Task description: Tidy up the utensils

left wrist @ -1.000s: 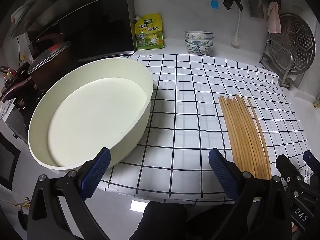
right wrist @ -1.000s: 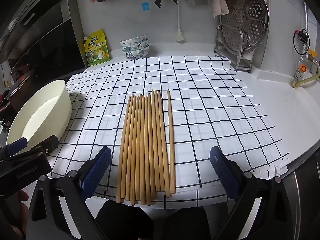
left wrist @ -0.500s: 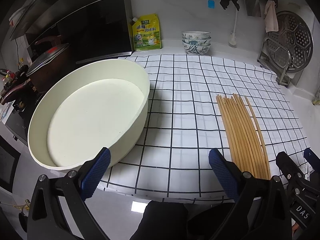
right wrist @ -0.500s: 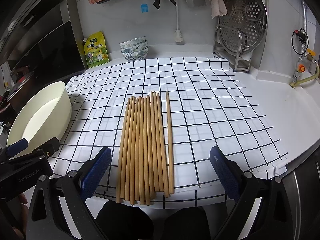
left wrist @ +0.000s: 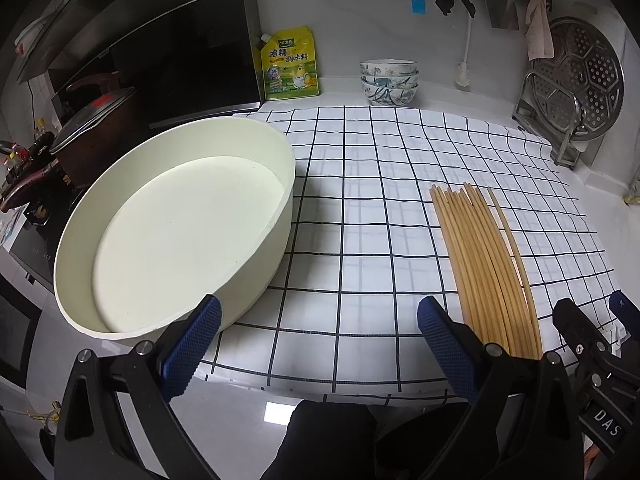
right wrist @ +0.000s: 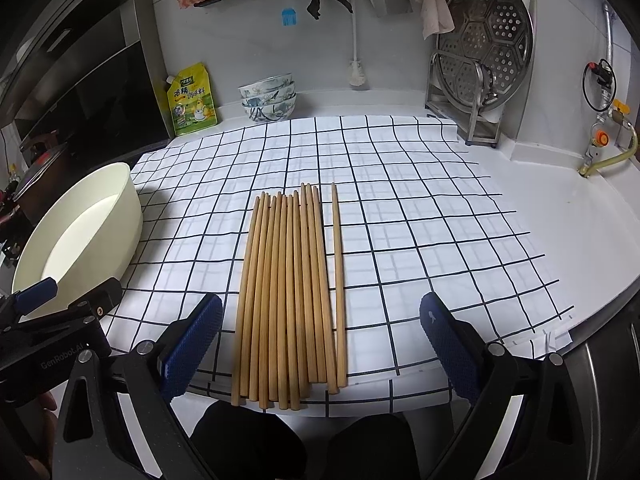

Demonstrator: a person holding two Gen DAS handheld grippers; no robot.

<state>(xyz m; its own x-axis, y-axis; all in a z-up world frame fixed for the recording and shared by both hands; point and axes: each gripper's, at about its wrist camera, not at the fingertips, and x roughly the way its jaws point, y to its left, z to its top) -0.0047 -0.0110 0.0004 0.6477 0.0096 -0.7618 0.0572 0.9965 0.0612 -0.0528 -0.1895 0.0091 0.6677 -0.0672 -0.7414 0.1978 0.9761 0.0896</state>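
Right gripper (right wrist: 318, 344) hangs with its tongs spread and empty at the near butts of the wooden chopsticks (right wrist: 290, 292); left gripper (left wrist: 318, 344) likewise gapes, empty, beside the cream basin (left wrist: 176, 224). Judged stage: nothing gathered yet. Next move calls for closing on one stick, probably the lone right-hand one. All rests on a checked cloth (right wrist: 420, 216); beyond, stacked bowls (right wrist: 269, 98) and a steamer rack (right wrist: 484, 52) by the wall.

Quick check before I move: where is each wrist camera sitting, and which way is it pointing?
Left wrist: on the open left tool, near the counter's front edge, facing the round cream basin; the right tool shows at right.
Right wrist: on the open right tool, facing the row of wooden chopsticks.
Shared: basin, chopsticks, black-and-white checked cloth.
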